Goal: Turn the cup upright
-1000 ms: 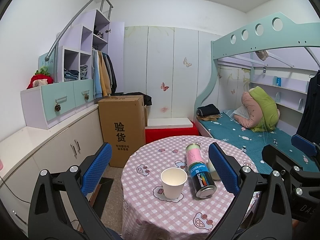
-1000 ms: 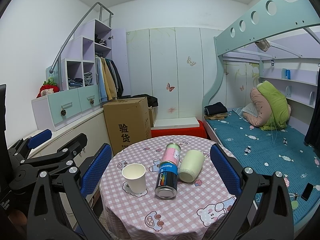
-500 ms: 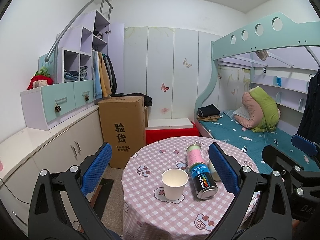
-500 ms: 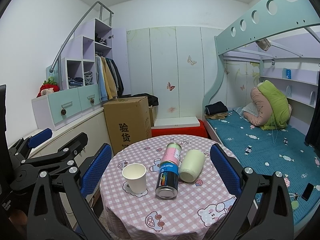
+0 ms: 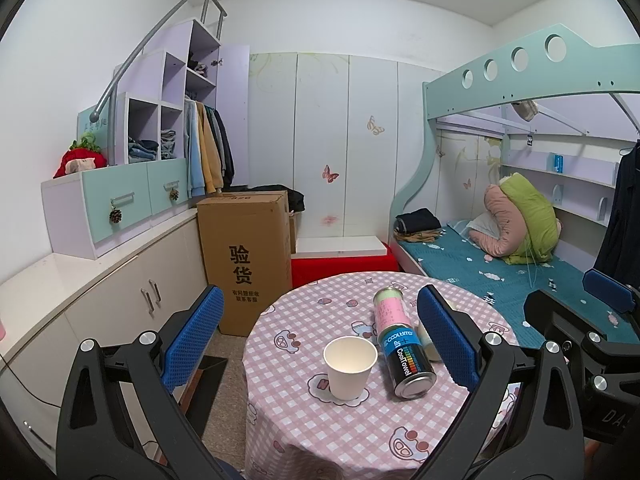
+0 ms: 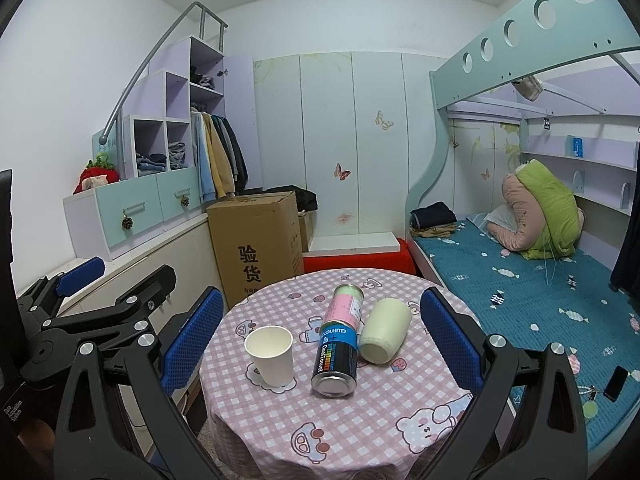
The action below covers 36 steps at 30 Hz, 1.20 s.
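A pale green cup (image 6: 385, 331) lies on its side on the round table (image 6: 360, 436), its base toward me; in the left wrist view only a sliver of it (image 5: 428, 343) shows behind my right finger. A white paper cup (image 6: 270, 355) (image 5: 350, 367) stands upright, mouth up, at the left. A long can (image 6: 339, 347) (image 5: 400, 344) lies between the two cups. My left gripper (image 5: 320, 344) is open and empty, held back from the table. My right gripper (image 6: 322, 348) is open and empty, also short of the table.
The table has a pink checked cloth (image 5: 304, 432). A tall cardboard box (image 5: 245, 264) stands behind it on the left, a low red bench (image 5: 340, 268) at the back, a bunk bed (image 6: 532, 280) on the right. White cabinets (image 5: 80, 300) line the left wall.
Both views have shifted only slightly; the table objects sit a touch further right in the left wrist view. Nothing on the table has moved.
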### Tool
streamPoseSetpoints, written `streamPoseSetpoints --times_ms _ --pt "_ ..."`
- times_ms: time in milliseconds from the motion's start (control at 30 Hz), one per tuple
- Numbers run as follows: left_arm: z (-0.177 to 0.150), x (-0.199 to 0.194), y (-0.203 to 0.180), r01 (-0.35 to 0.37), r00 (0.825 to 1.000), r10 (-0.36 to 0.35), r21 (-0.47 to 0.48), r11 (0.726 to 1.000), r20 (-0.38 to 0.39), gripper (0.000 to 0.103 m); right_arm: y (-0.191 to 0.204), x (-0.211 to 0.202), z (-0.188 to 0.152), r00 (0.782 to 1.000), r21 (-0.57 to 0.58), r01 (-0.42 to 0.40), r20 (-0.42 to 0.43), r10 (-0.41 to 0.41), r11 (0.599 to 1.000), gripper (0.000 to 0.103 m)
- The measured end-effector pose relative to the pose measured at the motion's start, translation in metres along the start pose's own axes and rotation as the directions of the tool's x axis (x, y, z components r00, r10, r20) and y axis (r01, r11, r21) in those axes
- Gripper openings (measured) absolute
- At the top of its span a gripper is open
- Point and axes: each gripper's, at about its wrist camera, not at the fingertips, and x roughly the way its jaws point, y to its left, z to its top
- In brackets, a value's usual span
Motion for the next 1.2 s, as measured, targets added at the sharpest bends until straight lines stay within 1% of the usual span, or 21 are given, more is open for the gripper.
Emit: streamPoseSetpoints --times_ms 600,1200 --pt "0.0002 0.0005 0.0002 0.001 1.000 -0.001 -0.002 1.000 0.001 0.097 0.0017 0.0024 -0.0001 1.000 0.001 0.000 0.001 0.000 1.000 0.095" --pt "-0.0041 0.0019 0.0033 -0.004 1.000 0.004 0.002 1.000 0.006 0.097 0.0039 0.0048 -0.0080 1.000 0.004 0.003 -0.007 -0.003 1.000 0.095"
